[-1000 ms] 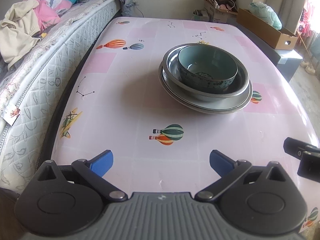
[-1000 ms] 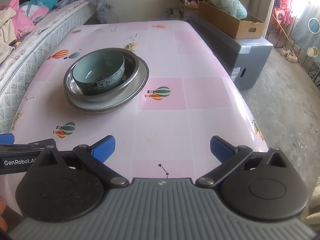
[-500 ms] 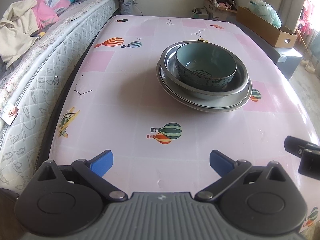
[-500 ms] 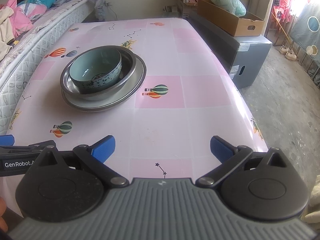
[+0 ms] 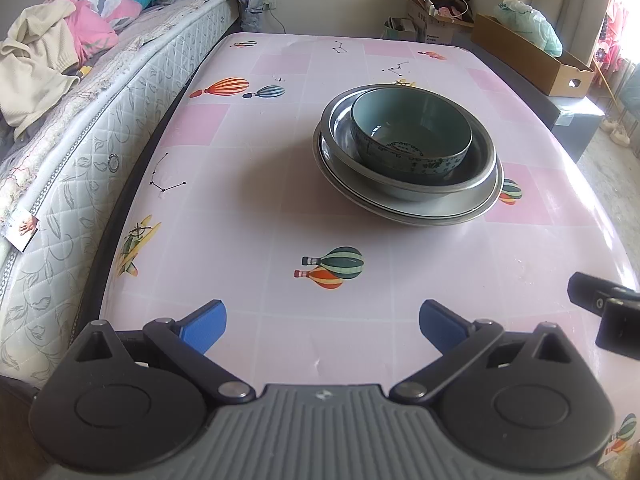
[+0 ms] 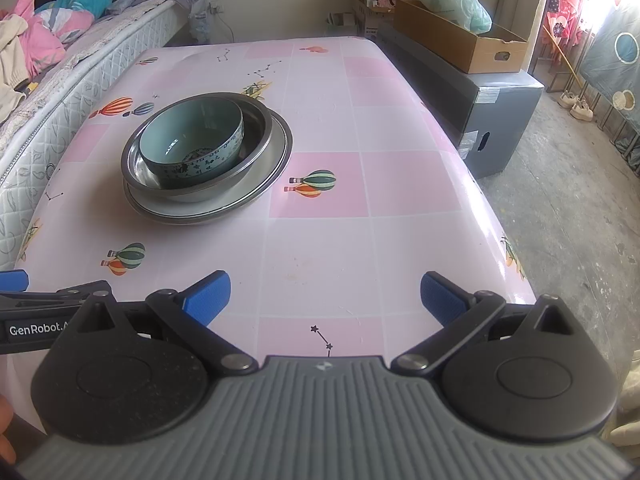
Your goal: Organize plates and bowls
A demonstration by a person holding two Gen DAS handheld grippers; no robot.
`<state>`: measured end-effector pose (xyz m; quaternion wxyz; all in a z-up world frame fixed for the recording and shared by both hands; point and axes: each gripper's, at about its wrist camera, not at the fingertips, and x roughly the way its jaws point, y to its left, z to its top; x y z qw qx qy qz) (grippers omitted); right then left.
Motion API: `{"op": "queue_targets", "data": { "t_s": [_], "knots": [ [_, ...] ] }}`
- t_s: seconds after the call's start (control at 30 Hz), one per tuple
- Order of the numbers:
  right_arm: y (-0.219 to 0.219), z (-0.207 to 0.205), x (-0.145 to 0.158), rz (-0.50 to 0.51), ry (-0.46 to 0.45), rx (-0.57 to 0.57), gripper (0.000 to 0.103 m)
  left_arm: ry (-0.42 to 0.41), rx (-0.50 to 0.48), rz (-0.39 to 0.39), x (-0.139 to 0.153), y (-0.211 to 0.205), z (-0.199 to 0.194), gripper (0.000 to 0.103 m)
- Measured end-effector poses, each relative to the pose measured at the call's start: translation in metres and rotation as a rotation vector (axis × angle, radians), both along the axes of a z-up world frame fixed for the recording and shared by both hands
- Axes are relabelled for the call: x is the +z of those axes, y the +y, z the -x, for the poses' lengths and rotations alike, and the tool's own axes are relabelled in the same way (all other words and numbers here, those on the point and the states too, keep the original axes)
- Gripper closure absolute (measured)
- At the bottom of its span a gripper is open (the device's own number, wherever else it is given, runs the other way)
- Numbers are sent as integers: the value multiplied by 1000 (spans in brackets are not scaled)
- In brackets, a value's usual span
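Where jaws gape, stacked bowls (image 5: 408,148) beyond.

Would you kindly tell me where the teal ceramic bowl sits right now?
The teal ceramic bowl nests inside the steel bowl stacked on the metal plate, mid-table, ahead of both grippers.

Your round teal ceramic bowl (image 5: 410,130) carries a dark blue-and-white patterned band around its outside. It sits in a shiny grey steel bowl (image 5: 412,184), above a silver steel plate (image 5: 440,214). The glossy tablecloth (image 5: 340,60) is checked in pale and deeper pink squares, printed with striped hot-air balloons (image 5: 332,267) in green and orange, and black star constellations. Both grippers show bright blue finger pads (image 6: 210,294) on black linkages. Along the table's left edge, the mattress (image 5: 80,160) is white with grey leaf quilting.
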<state>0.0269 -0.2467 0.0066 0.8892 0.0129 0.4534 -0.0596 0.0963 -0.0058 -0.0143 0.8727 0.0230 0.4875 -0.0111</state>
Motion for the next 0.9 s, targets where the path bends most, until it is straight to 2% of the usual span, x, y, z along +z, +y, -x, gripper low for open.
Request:
{"op": "queue_targets", "data": {
  "t_s": [0.9],
  "knots": [
    [5, 1, 1, 5, 2, 6, 1, 0, 4, 6, 1, 5, 1, 0]
  ]
}}
